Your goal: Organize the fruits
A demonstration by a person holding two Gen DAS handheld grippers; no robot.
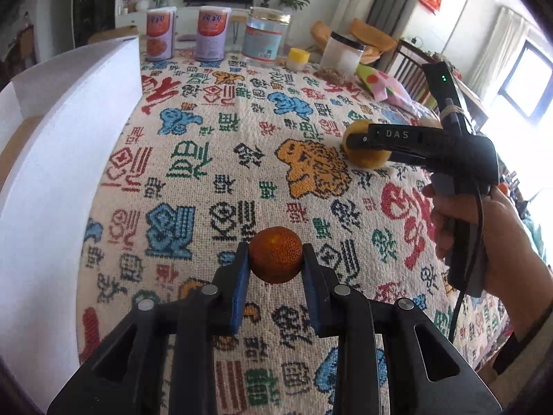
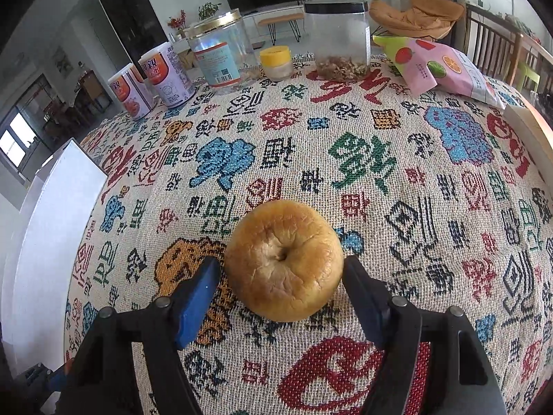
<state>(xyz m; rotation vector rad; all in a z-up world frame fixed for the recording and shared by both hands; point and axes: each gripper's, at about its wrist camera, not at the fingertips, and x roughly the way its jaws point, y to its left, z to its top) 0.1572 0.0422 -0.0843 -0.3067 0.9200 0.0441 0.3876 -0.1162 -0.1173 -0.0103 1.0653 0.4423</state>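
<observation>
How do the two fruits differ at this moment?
The small orange fruit is deep orange with pebbled skin; the yellow fruit is pale, larger and wrinkled. The orange one is clamped in the left gripper; the yellow one lies on the tablecloth between the right gripper's fingers. Both are round.

A table under a woven cloth [image 2: 345,159] patterned with coloured characters carried everything. Along its far edge stood two printed cans [image 2: 166,76], a clear jar with a gold lid [image 2: 221,52], a small yellow-capped jar [image 2: 276,62] and a black-lidded jar [image 2: 340,38]. A pink snack bag [image 2: 439,65] lay far right. A wrinkled yellow apple [image 2: 285,259] rested near the middle, and a white box [image 1: 62,159] sat at the left.
</observation>
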